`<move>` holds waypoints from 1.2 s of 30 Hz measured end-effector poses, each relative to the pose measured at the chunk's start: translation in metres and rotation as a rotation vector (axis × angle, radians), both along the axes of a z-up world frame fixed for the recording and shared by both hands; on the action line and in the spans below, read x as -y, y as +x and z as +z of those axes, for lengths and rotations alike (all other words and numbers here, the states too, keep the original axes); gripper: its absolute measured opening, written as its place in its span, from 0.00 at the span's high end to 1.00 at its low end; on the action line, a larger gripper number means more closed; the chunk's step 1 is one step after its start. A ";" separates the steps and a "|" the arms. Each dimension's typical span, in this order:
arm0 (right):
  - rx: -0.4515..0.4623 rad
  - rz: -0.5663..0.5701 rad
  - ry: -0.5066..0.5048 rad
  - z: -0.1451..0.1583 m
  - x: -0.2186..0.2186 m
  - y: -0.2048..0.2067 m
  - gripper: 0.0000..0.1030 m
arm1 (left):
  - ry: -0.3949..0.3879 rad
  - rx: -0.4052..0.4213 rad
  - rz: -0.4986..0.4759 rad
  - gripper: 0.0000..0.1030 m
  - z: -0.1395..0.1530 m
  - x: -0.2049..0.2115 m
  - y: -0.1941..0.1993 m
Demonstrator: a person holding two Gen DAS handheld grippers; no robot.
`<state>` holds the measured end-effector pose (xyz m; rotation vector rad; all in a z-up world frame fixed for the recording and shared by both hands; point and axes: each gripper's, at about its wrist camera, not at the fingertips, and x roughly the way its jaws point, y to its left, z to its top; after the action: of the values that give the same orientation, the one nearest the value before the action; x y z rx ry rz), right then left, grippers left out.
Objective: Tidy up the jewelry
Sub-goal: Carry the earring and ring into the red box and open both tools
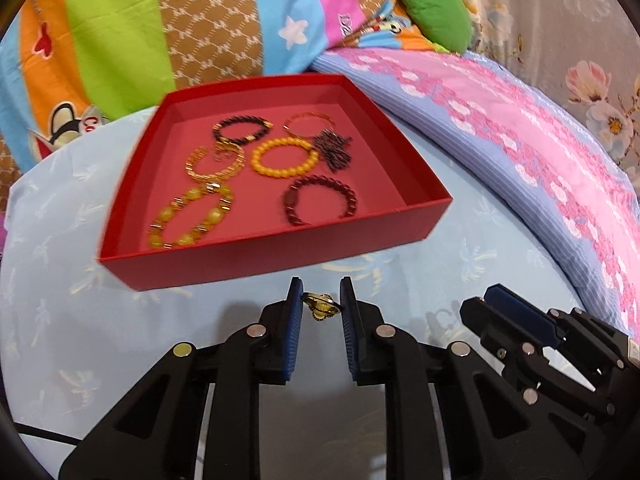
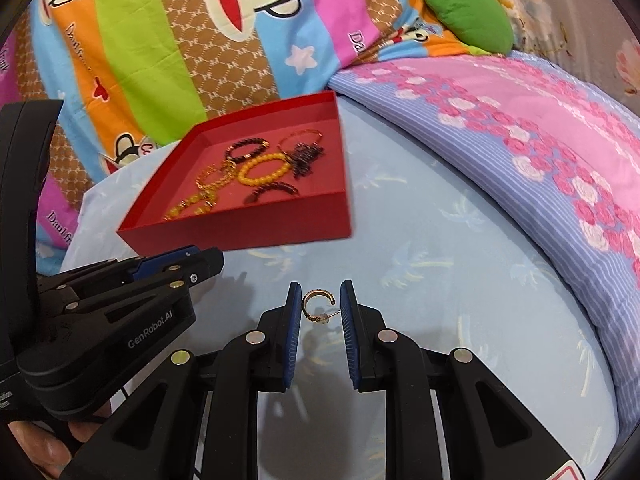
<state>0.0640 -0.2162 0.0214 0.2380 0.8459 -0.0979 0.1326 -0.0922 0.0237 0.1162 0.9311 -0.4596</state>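
Jaws nearly closed: left gripper (image 1: 320, 304) pinches gold ring (image 1: 321, 307), right gripper (image 2: 320, 304) pinches gold hoop earring (image 2: 316, 306), both near red tray (image 1: 416, 220) of bracelets (image 1: 285, 158).

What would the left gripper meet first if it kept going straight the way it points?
Probably the near wall of the red tray, straight ahead of the left gripper, which holds a gold earring. Pointing downward, it might meet the blue sheet first; depth is unclear.
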 end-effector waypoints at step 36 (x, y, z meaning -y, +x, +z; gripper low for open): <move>0.037 0.073 0.008 0.022 -0.004 0.207 0.82 | 0.025 0.099 0.114 0.82 0.030 -0.014 0.164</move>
<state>0.2707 -0.2120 0.0436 0.2150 0.8179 -0.0216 0.2968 -0.0780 0.0541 0.1069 0.8418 -0.3338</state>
